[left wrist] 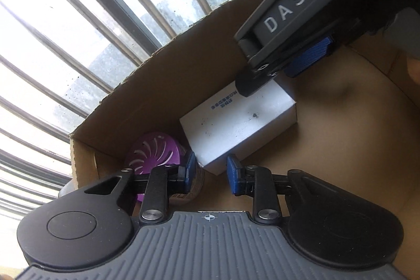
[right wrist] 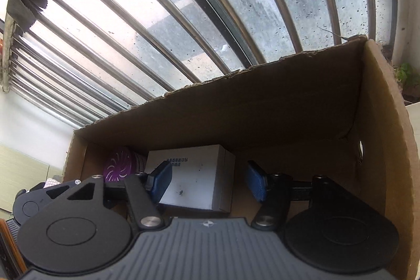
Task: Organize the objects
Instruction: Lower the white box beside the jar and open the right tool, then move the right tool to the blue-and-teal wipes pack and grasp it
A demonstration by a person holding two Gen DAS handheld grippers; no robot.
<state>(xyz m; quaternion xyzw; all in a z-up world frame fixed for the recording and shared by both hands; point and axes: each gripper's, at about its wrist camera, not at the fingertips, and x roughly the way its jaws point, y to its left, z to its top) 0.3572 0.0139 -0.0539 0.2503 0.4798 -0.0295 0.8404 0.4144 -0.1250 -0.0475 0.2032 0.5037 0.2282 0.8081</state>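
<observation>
– What do we have nearest us?

– Our left gripper, tipped down into the carton. Its jaws are drawn in to a narrow gap. The near corner of the box shows in that gap, but we cannot tell whether the pads press on it or simply sit in front of it.

– So where is the box?

– It lies flat on the carton floor, close to the back wall. Just beside it, in the left corner, the purple-lidded can lies on its side. We judge they are packed tight into that corner to leave the rest of the floor free, which is bare on the right.

– And our other tool?

– The right gripper stands about half open and reaches over the box. One pad crosses the box's left part and the other hangs clear of its right side, so it grips nothing. We read that as straddling the box, either to nudge it square or having just let it sit.

– Beyond that?

– The carton's back wall, then the barred window behind it.
</observation>
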